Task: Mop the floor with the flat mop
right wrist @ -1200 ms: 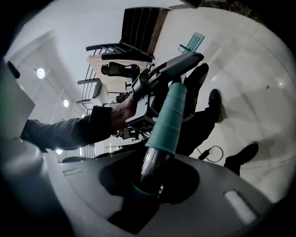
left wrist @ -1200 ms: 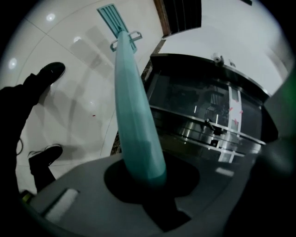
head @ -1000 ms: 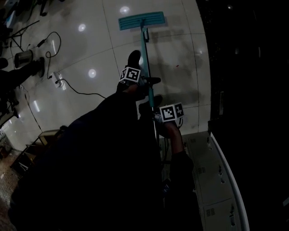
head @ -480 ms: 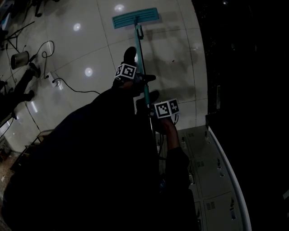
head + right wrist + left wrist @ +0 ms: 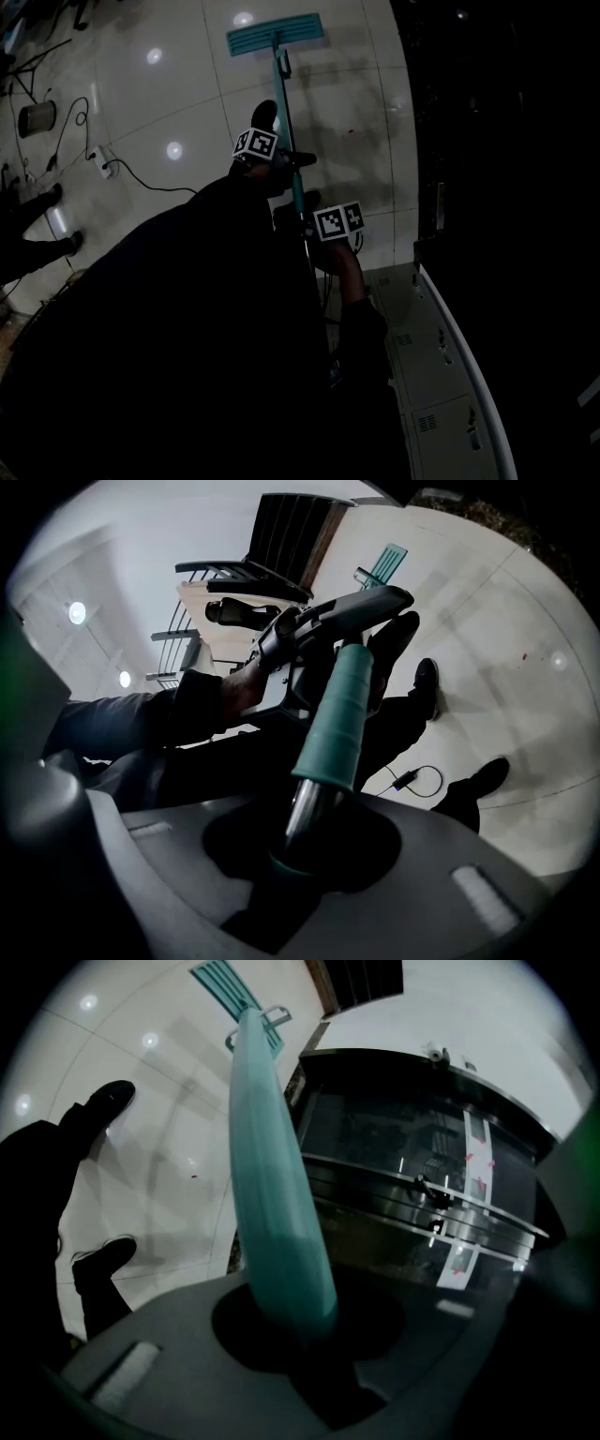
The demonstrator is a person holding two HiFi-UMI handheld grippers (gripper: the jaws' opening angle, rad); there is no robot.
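Mopping, likely mid-stroke: left tongs (image 5: 281, 161) clamped on teal pole (image 5: 284, 108), right tongs (image 5: 314, 232) clamped on its metal end; mop head (image 5: 275, 33) flat on floor (image 5: 187, 103), top centre of frame. Keep head flat, pressure even; avoid cable (image 5: 141, 178) at left.

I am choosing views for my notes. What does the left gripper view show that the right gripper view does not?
Only the left gripper view: white, red-marked labels on a dark glass front. Only the right gripper view: a person's hand, a chrome tube, a cable. Both: the teal mop handle held in the jaws, the mop head, dark shoes, pale floor tiles.
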